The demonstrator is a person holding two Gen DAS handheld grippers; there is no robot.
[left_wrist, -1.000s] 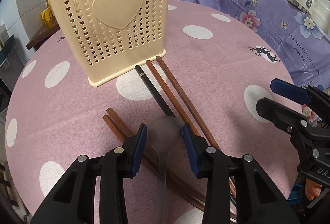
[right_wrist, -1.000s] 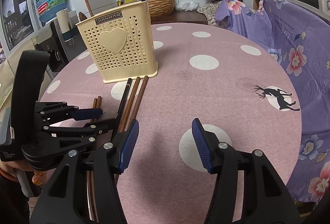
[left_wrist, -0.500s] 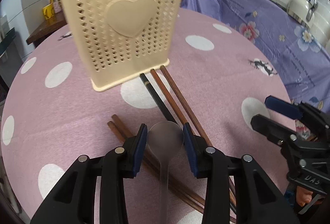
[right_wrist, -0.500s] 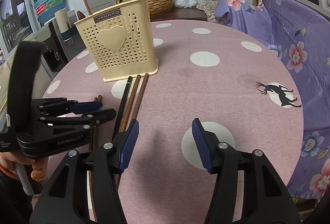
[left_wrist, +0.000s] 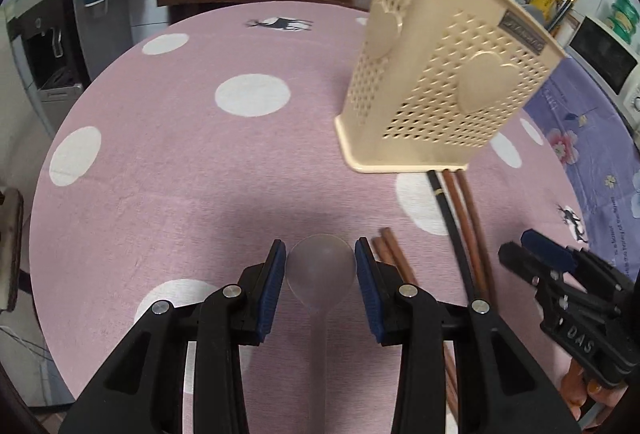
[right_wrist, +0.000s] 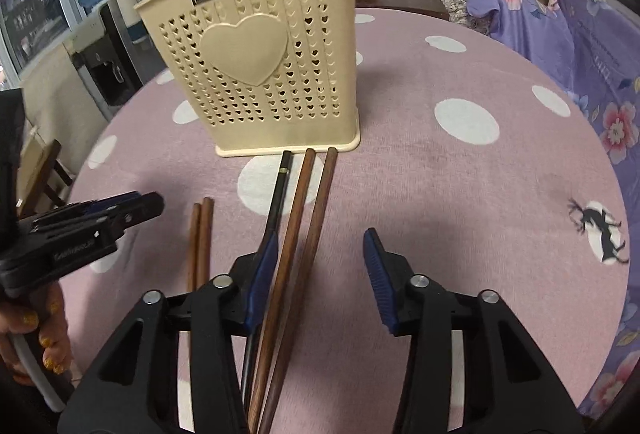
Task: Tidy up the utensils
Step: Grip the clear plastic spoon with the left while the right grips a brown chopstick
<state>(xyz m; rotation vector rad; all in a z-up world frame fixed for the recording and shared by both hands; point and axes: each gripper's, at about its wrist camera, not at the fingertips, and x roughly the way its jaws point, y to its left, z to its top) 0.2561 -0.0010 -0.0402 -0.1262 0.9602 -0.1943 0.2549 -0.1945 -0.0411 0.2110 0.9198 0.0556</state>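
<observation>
Left wrist: left claw [left_wrist: 320,266] clamps translucent round-bowled spoon [left_wrist: 321,274]; right claw [right_wrist: 320,270] open, closing.

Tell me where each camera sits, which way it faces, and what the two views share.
Left wrist: on the left gripper, angled down past a clear spoon held between its pads; right gripper at the right edge.
Right wrist: on the right gripper, angled down over brown chopsticks; left gripper and a hand at the left edge.
Shared: cream utensil holder, pink dotted tablecloth.

Both wrist views angled down, close over table [left_wrist: 168,170], sharing holder [right_wrist: 256,74]
</observation>
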